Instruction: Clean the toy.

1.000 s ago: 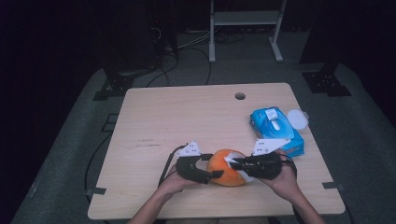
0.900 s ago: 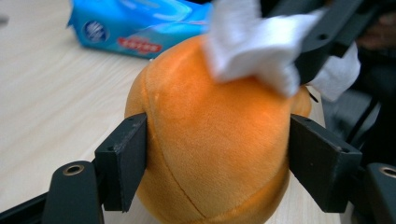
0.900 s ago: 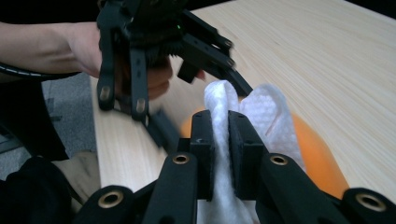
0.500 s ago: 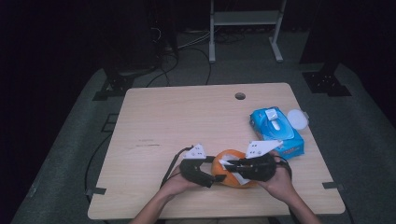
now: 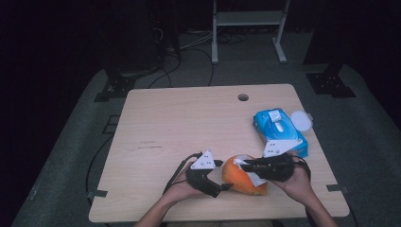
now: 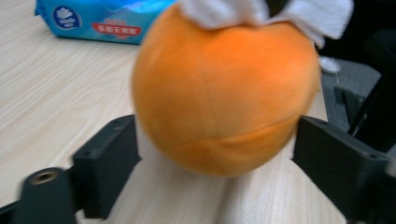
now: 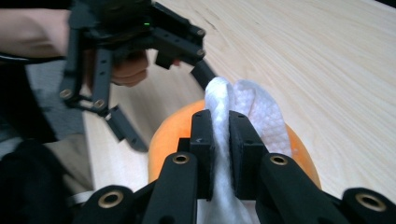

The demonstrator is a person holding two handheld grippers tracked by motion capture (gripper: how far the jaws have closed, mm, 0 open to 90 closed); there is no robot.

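Right tongs pinch a white wipe for rubbing the orange ball; left tongs, just widening, bracket it loosely on the surface.

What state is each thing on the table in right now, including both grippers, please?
Orange ball: resting on the table, a wipe draped over its top.
White wipe: pinched between the right gripper's jaws.
Right gripper: shut on the wipe.
Left gripper: jaws have just been opening, standing either side of the ball.
Blue wipe pack: lying flat, lid flipped open.
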